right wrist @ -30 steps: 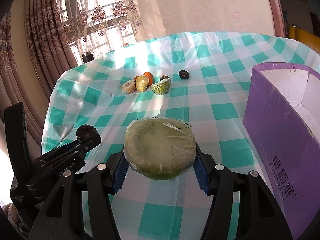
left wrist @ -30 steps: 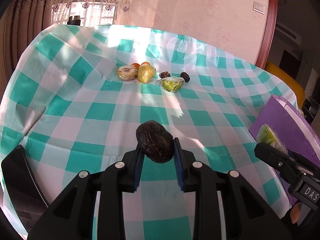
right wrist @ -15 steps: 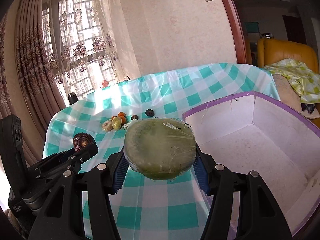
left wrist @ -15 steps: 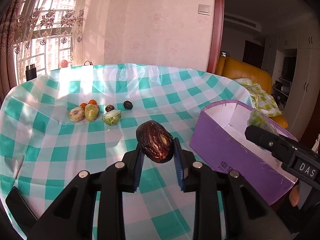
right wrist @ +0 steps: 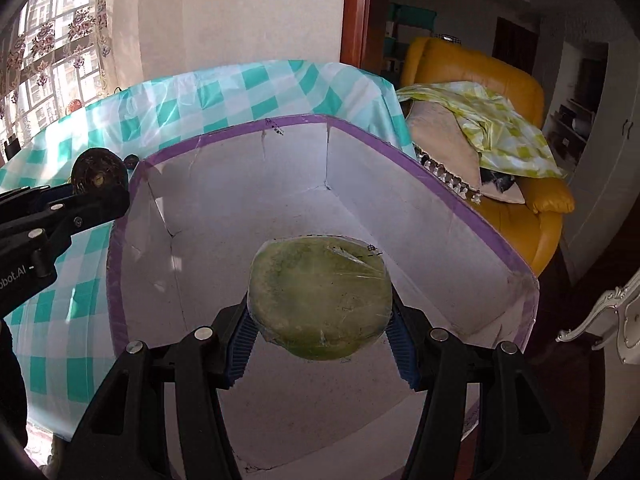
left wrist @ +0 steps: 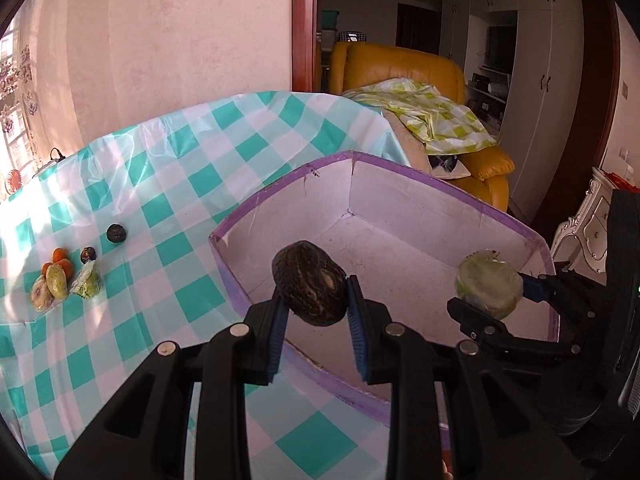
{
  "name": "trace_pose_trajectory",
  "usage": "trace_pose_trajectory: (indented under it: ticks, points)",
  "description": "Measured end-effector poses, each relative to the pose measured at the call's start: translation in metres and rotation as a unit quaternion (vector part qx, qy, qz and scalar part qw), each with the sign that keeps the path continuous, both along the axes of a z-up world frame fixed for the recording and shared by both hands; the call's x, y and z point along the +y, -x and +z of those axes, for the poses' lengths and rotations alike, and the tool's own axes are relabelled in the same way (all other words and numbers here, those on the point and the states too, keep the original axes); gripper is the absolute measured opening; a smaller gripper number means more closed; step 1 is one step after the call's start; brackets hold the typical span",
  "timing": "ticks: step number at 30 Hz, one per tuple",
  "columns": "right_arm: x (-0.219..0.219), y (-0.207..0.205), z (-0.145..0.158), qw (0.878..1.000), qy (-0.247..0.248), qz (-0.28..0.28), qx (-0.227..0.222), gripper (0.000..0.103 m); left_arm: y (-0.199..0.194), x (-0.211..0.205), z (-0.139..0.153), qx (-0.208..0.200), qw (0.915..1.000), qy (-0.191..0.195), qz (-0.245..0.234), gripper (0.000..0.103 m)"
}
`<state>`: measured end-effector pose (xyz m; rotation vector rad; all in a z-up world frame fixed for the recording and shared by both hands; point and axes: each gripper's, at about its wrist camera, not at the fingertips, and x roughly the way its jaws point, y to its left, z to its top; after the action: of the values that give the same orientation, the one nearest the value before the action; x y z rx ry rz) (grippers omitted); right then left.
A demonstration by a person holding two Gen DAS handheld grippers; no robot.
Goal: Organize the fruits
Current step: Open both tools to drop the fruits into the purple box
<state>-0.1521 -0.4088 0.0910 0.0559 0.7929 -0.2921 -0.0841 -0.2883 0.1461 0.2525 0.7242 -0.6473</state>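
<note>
My left gripper [left wrist: 314, 308] is shut on a dark wrinkled fruit [left wrist: 310, 282], held over the near left rim of the purple box [left wrist: 280, 184]. The box has a white inside with nothing in it. My right gripper [right wrist: 320, 332] is shut on a green plastic-wrapped fruit [right wrist: 320, 296], hanging above the inside of the box [right wrist: 460, 200]. From the left wrist view the right gripper [left wrist: 490, 300] and its green fruit [left wrist: 489, 289] sit over the box's right side. In the right wrist view the left gripper [right wrist: 96, 190] with the dark fruit [right wrist: 98, 172] is at the box's left rim.
Several small fruits [left wrist: 60, 280] and a dark round one [left wrist: 116, 233] lie on the teal-checked tablecloth [left wrist: 180, 200] at the left. A yellow armchair [left wrist: 400, 72] with a green-checked cloth stands beyond the table. White furniture [right wrist: 612, 312] is close on the right.
Both grippers have swung right from over the tablecloth to the purple box, each still gripping its fruit. The fruit pile has slid to the far left of the left wrist view.
</note>
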Motion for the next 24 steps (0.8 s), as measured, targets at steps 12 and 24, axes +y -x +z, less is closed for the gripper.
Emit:
trace_pose_trajectory:
  ticks: [12, 24]
  points:
    - [-0.008, -0.006, -0.031, 0.995, 0.047, 0.026, 0.088, 0.057, -0.027, -0.087, -0.073, 0.112, 0.9737, -0.195, -0.037, 0.029]
    - [-0.004, -0.003, -0.026, 0.994, 0.055, 0.023, 0.09, 0.079, -0.023, -0.089, -0.072, 0.098, 0.9771, -0.181, -0.052, 0.063]
